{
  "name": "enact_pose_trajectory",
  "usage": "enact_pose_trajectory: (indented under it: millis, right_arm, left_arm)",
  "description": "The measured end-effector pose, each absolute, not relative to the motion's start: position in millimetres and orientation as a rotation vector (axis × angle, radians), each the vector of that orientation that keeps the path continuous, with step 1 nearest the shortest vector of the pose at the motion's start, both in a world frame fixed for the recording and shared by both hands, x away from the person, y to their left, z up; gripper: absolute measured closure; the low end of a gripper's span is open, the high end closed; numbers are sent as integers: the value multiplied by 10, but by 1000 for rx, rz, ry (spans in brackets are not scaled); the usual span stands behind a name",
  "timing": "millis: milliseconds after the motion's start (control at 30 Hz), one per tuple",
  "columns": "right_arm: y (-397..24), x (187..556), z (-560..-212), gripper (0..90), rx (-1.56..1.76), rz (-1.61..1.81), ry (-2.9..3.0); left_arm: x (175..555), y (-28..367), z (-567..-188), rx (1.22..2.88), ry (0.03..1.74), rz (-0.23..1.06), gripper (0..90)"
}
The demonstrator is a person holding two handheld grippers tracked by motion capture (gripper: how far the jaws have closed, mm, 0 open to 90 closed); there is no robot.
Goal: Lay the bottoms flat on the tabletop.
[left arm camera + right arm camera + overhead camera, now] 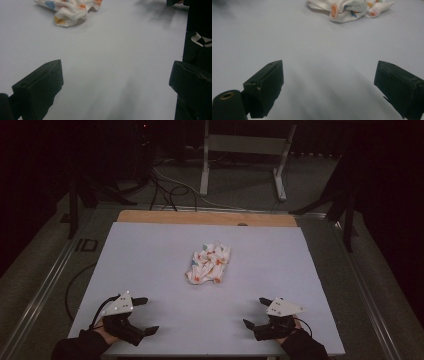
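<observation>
- High view: a crumpled white cloth (209,263) with orange and blue prints is seen at the middle of the pale surface (150,250), well ahead of both sets of fingers and between their lines of reach.
- Left gripper (142,316) is held over the near left part of the surface, its fingers (150,330) spread wide with nothing between them.
- Right gripper (256,312) is held over the near right part, its fingers (249,324) likewise spread and empty.
- Left gripper view: the cloth (70,11) is seen far beyond the fingers (40,90), toward the upper left; bare surface (117,62) lies between them.
- Right gripper view: the cloth (348,7) lies far beyond the spread fingers (265,87), above the gap.
</observation>
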State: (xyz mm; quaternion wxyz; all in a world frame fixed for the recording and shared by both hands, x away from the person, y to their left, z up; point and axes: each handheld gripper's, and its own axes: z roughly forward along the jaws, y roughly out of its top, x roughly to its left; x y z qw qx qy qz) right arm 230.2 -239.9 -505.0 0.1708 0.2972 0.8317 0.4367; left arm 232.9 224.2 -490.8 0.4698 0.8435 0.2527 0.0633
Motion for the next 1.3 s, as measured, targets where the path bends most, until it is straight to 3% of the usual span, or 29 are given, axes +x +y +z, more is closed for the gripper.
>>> enact_pose_trajectory:
  millis: [933,1300]
  right_arm:
    - [-2284,2236,-5032,89,756,1242,2445]
    - [-2209,2239,-4799,89,735,1227,2440]
  left_arm:
    - [2284,2149,-4873,2086,561,105,1]
    - [2293,2059,-4780,2072,546,82,1]
